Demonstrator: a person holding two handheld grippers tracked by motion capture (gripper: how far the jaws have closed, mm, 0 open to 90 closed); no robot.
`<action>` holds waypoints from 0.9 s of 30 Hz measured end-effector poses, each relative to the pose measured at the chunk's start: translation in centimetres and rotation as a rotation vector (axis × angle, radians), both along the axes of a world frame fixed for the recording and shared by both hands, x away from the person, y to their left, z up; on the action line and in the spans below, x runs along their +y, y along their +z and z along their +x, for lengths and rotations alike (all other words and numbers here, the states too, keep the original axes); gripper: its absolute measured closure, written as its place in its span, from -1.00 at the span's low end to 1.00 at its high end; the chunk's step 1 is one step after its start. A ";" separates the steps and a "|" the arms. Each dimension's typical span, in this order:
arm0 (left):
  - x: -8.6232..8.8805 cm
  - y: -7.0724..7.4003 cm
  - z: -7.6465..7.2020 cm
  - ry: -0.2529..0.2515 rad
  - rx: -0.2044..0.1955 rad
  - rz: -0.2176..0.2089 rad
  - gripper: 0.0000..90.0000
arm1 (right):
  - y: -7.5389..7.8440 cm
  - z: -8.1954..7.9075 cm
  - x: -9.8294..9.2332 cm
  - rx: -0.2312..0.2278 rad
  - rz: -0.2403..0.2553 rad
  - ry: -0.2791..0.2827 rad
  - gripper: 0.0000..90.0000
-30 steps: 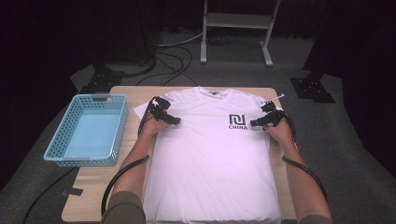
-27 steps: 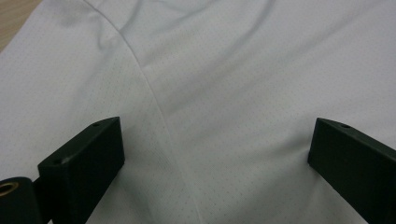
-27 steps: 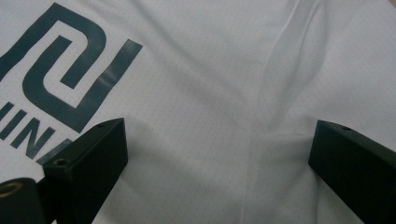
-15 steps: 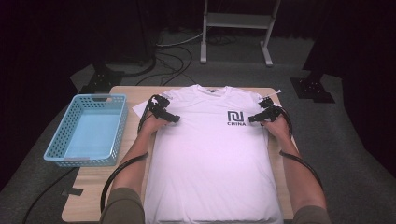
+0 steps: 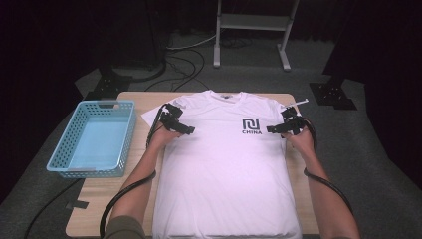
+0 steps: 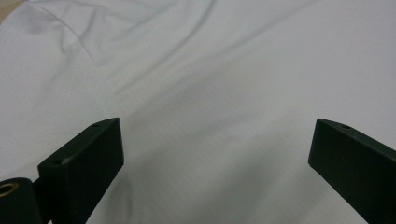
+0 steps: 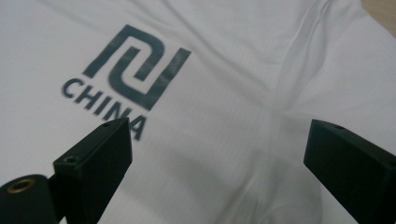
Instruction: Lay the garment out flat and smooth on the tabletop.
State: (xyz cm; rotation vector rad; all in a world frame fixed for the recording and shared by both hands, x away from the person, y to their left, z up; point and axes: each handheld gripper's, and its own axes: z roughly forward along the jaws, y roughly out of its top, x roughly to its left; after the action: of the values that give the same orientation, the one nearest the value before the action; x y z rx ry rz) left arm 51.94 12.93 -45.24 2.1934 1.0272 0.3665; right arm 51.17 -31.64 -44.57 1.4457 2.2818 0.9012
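Observation:
A white T-shirt (image 5: 224,169) lies flat on the wooden table (image 5: 129,199), collar at the far edge, with a dark logo and the word CHINA (image 5: 251,126) on its chest. My left gripper (image 5: 188,130) hovers over the shirt's left chest, open, with bare white cloth (image 6: 210,116) between its jaws. My right gripper (image 5: 271,129) is open over the right chest, just beside the logo (image 7: 135,70), with nothing held between its jaws.
A light blue plastic basket (image 5: 94,137) stands on the table's left side. A metal stand (image 5: 251,30) and cables lie on the dark floor behind the table. Both forearms reach in from the near edge along the shirt's sides.
Both grippers have moved inward from the shoulder areas toward the shirt's chest; the right one now sits near the logo.

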 end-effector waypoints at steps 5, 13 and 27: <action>-0.6 0.7 -2.7 -0.026 -0.016 0.000 -0.95 | 0.1 -3.1 0.3 0.011 0.037 0.035 -0.83; -0.9 1.4 -7.6 -0.081 -0.040 0.000 -0.94 | -0.2 -8.5 0.3 0.003 0.049 0.108 -0.82; -0.3 0.1 -15.2 -0.151 -0.035 0.003 -0.90 | -1.5 -17.8 0.1 -0.022 0.049 0.270 -0.62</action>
State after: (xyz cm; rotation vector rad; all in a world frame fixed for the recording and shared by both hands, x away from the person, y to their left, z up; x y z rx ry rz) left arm 36.72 12.67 -45.17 2.2430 0.8367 0.3365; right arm 33.35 -31.59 -46.10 1.1563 2.4944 1.0482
